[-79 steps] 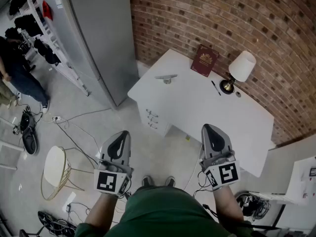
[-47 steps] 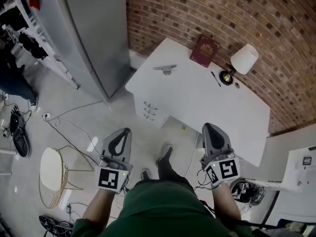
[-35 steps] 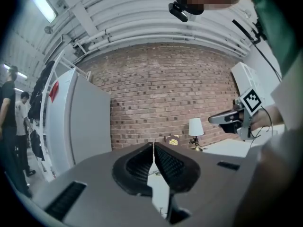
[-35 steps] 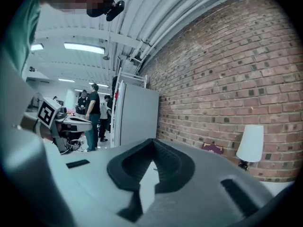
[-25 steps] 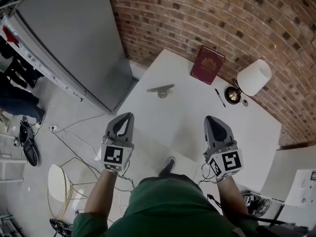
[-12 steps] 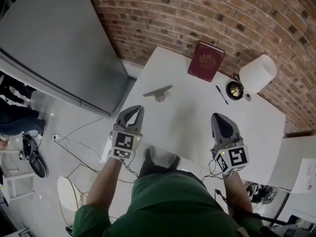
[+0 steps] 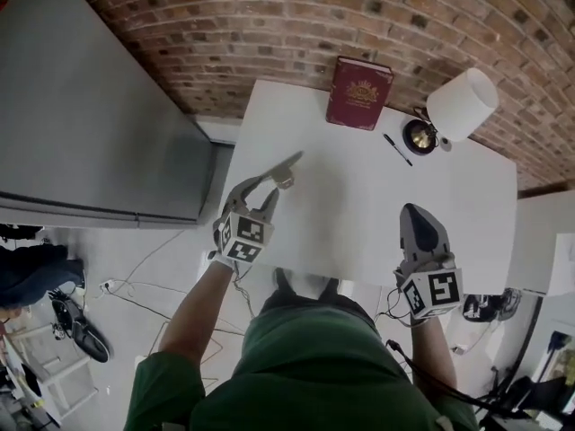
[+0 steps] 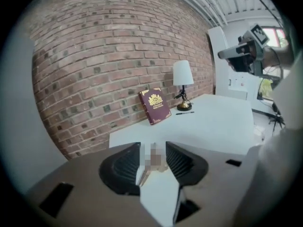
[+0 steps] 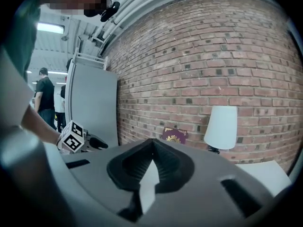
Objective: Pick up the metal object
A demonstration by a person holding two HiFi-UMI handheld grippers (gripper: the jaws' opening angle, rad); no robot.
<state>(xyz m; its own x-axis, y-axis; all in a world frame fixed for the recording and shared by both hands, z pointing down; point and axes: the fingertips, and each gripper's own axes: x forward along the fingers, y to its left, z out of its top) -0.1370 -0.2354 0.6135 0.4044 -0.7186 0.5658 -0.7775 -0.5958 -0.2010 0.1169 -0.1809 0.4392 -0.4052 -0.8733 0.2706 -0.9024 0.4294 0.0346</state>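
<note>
Reaching for the metal object (image 7: 288,165), midway along the left edge of the tabletop (image 7: 359,196).
At left, left gripper (image 7: 269,185) with jaws just opened wide, the object's near end between them, no squeeze yet; at right, right gripper (image 7: 419,215) pinched together and empty over the front edge. Next, probably: ease slightly forward, close firmly, lift level.

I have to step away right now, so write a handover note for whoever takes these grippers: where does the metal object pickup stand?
Left gripper: jaws have just been opening, now open with the metal object between them on the table, not clamped.
Right gripper: shut, empty, near the table's front edge.
Done: left gripper lined up on the object.
Left: close on it and lift.
</note>
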